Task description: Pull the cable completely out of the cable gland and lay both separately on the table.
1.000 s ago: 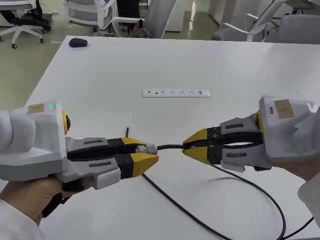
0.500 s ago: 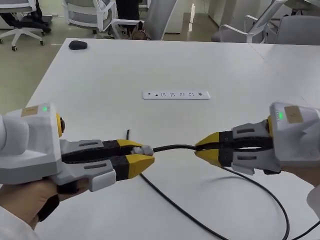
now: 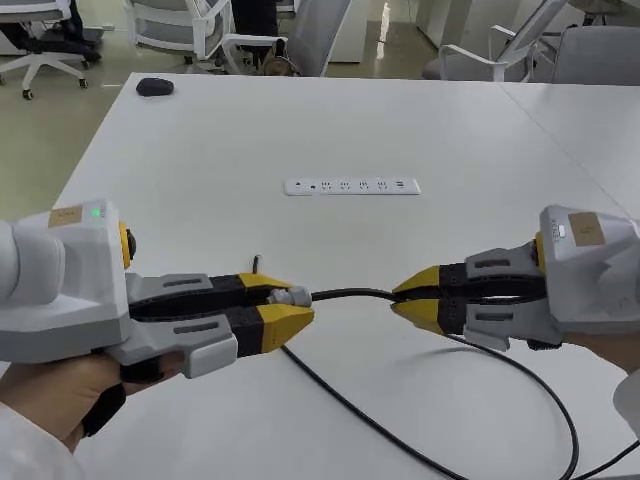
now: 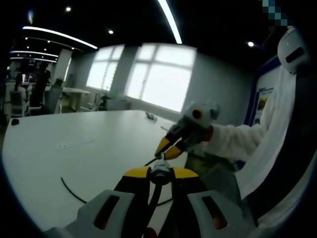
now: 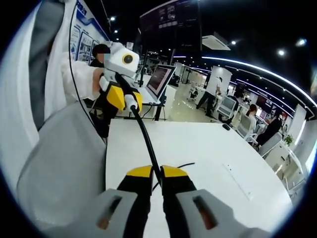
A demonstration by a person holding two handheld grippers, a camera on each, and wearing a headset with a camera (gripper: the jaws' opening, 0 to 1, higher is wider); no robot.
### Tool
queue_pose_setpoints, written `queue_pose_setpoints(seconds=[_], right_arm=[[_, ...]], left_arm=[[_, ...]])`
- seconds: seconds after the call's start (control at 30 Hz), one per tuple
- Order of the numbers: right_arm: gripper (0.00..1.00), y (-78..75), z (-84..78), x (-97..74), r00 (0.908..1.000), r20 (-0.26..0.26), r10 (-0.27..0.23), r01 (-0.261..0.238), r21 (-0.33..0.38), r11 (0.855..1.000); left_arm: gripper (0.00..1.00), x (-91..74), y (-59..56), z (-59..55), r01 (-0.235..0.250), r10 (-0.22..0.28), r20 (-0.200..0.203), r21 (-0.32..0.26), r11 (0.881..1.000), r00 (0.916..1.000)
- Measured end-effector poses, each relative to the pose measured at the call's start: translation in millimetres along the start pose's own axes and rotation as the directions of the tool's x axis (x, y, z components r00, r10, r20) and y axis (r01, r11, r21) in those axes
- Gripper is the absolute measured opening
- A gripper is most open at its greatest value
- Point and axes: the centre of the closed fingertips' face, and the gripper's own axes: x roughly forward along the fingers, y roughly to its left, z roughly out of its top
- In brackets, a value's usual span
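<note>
A small grey-white cable gland [image 3: 291, 296] sits between the yellow tips of my left gripper [image 3: 300, 308], which is shut on it above the white table [image 3: 300, 130]. A black cable [image 3: 350, 294] runs from the gland rightward into my right gripper [image 3: 398, 298], shut on it. The span between the two grippers is short and nearly straight. The rest of the cable loops over the table under both grippers, with one free end [image 3: 256, 262] behind the left gripper. The right gripper view shows the cable [image 5: 143, 134] leading up from my jaws to the gland [image 5: 130, 102].
A white power strip [image 3: 352, 186] lies mid-table beyond the grippers. A dark mouse [image 3: 155, 87] rests at the far left corner. Office chairs [image 3: 180, 25] stand past the far edge. The cable's slack loop [image 3: 560, 420] lies on the table at lower right.
The two grippers have drawn apart since a second ago, the right one moving right, and a longer stretch of cable shows between them. Little has shifted in the last half second.
</note>
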Motion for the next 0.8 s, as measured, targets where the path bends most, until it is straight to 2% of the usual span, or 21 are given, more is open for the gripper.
queue_pose_setpoints(seconds=[0.13,0.27,0.4,0.5,0.6,0.8], right_arm=[[0.05,2.3,-5.7,0.4,0.9997,-0.019,0.014,-0.014,0.025,1.0],[0.05,3.8,-11.7,-0.1,0.9989,-0.043,0.018,-0.017,0.029,0.999],[0.06,3.1,-12.3,-3.2,0.9989,-0.043,0.016,-0.014,0.047,0.999],[0.11,9.2,-1.1,-4.4,0.999,0.001,0.045,-0.045,0.067,0.997],[0.2,14.5,9.1,-2.6,0.9983,0.017,0.057,-0.057,0.037,0.998],[0.21,24.4,27.9,3.7,0.9946,0.048,0.092,-0.091,-0.012,0.996]], left_arm=[[0.17,3.0,-4.5,-1.5,0.009,-0.009,-0.008,0.004,1.0,0.9999],[0.17,7.4,-11.3,-6.2,0.023,-0.022,-0.034,0.025,0.999,0.9992],[0.17,10.9,-17.4,-6.6,0.044,-0.042,-0.038,0.03,0.999,0.9984],[0.17,14.3,-19.7,-8.9,0.051,-0.049,-0.052,0.04,0.998,0.9975],[0.17,17.6,-23.2,-10.5,0.064,-0.061,-0.063,0.048,0.997,0.9961],[0.17,20.7,-27.4,-10.3,0.078,-0.075,-0.065,0.053,0.996,0.9951]])
